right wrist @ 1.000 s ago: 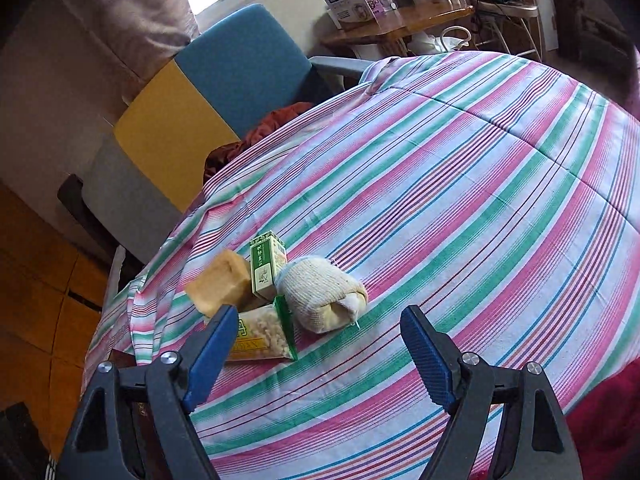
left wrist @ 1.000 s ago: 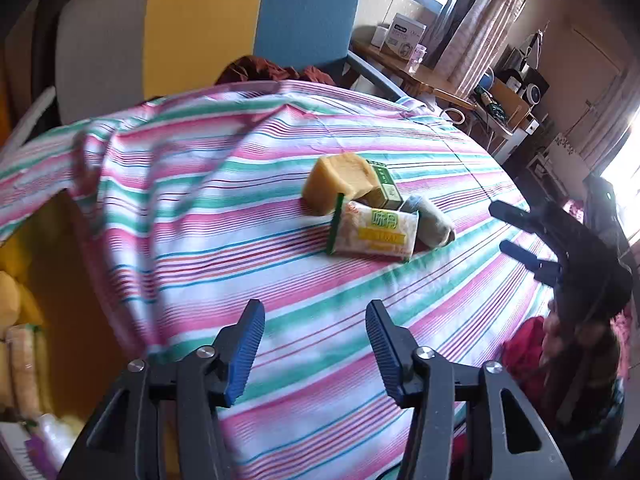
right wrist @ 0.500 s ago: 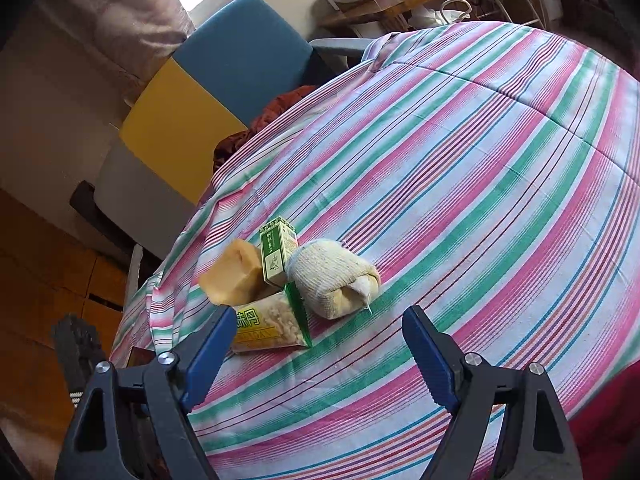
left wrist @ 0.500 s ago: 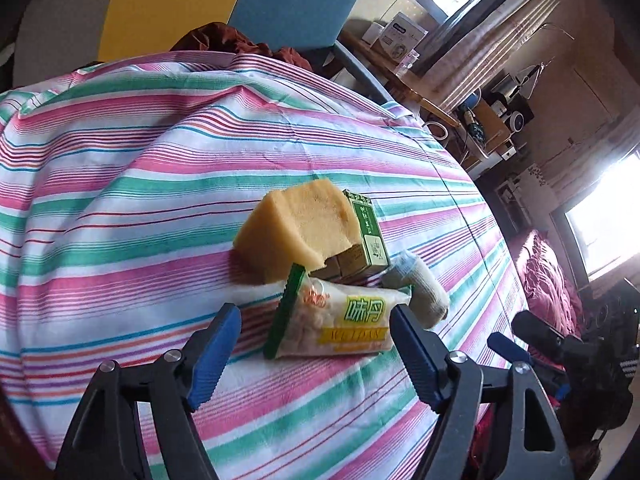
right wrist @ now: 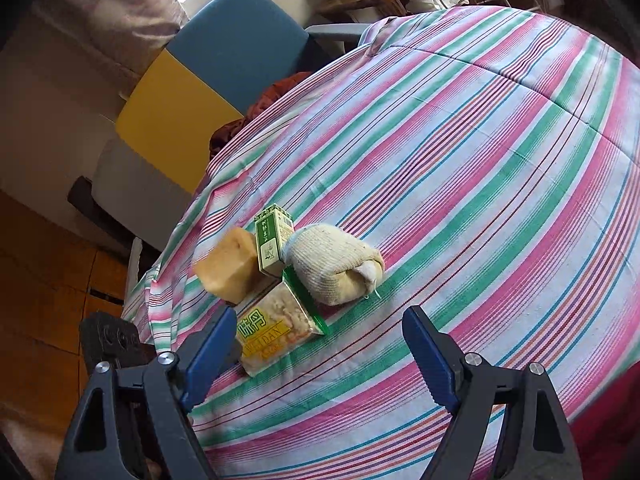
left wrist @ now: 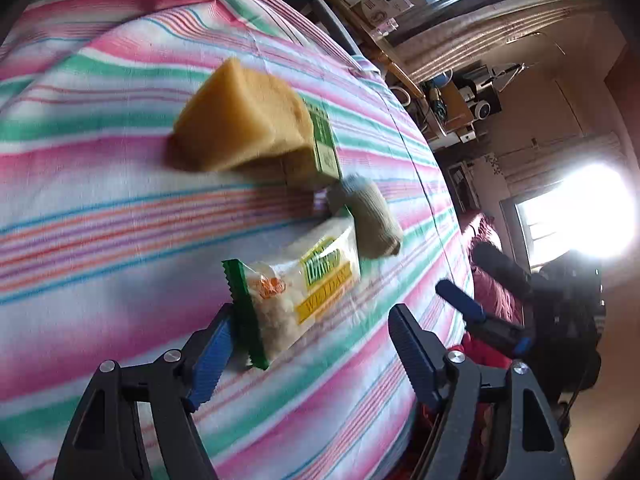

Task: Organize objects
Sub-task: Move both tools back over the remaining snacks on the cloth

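Striped pink-and-green cloth surface (left wrist: 100, 208): left claw (left wrist: 308, 344) has dropped closer, spread wide around the clear green-edged snack packet (left wrist: 296, 296), not yet gripping; right claw (right wrist: 316, 344) hovers open, empty.

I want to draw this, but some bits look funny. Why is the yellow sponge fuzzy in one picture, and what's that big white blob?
In the left wrist view the sponge and the snack packet look smeared by motion blur, and the window glares pure white. In the right wrist view the sponge is only slightly soft. Both fisheye views bulge the striped cloth like a dome.
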A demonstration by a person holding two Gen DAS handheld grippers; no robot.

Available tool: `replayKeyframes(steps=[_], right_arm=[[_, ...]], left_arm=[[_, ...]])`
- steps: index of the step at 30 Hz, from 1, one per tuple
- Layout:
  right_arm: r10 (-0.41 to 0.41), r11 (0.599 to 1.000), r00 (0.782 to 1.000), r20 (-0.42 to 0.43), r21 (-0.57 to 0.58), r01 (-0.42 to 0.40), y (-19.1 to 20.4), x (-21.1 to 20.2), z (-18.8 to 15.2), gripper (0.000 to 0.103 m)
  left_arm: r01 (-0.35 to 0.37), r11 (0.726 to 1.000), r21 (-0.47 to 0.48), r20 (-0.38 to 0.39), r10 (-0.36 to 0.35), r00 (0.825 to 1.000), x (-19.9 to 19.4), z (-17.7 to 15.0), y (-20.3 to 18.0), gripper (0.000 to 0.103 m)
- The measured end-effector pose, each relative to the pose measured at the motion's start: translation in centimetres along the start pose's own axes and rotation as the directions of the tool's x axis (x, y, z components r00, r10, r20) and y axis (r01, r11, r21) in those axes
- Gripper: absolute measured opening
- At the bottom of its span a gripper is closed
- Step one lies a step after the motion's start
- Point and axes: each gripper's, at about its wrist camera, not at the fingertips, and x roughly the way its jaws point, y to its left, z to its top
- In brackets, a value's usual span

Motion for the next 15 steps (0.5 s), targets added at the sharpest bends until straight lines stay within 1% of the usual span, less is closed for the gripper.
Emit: replayKeyframes(steps=[2,3,5,6,8,10,12,13,15], right_arm=[[0.001,1.0,1.0,0.007,0.011,-0.001,-0.2,-0.2,0.0,0.086],[0.004,1.0,1.0,0.009,0.016,-0.004,-0.3,-0.3,0.1,0.086],[0.006,1.0,1.0,0.012,0.025,-0.006,-0.4,-0.5,0.1,0.086],[0.007,1.0,1.0,0.013,0.026,-0.007,-0.4,-0.5,0.1,0.086],[0.008,1.0,1.0,0.017,0.027,-0.009,-0.4,-0.6,0.1,0.087],[0.009,1.0,1.0,0.017,0.029,-0.009,-0.4,-0.6,0.0,0.087],[0.008,0.999,1.0,0.019,0.03,-0.009,-0.4,-0.7,0.0,0.087],[0.008,0.999,1.0,0.021,0.032,-0.009,-0.5,-0.7,0.0,0.087],[0.009,0.999,1.0,0.024,0.036,-0.01,-0.5,-0.8,0.0,0.087]], left_arm=[[-0.043,0.998,0.046,-0.006,0.043,0.999,-0.5,-1.5,-0.6,0.077],[-0.084,0.993,0.081,-0.005,0.084,0.996,-0.8,-2.1,-1.0,0.077],[-0.178,0.972,0.155,0.015,0.178,0.984,-1.4,-2.9,-1.8,0.077],[-0.21,0.96,0.187,0.032,0.208,0.978,-1.7,-3.0,-2.2,0.077],[-0.288,0.922,0.26,0.067,0.28,0.958,-2.0,-3.0,-3.3,0.077],[-0.349,0.877,0.33,0.112,0.331,0.937,-1.9,-2.5,-4.6,0.077],[-0.364,0.845,0.391,0.119,0.346,0.931,-1.5,-1.8,-5.7,0.077],[-0.379,0.819,0.431,0.126,0.362,0.924,-0.9,-1.6,-6.4,0.077],[-0.39,0.78,0.49,0.121,0.382,0.916,0.3,-1.3,-7.4,0.077]])
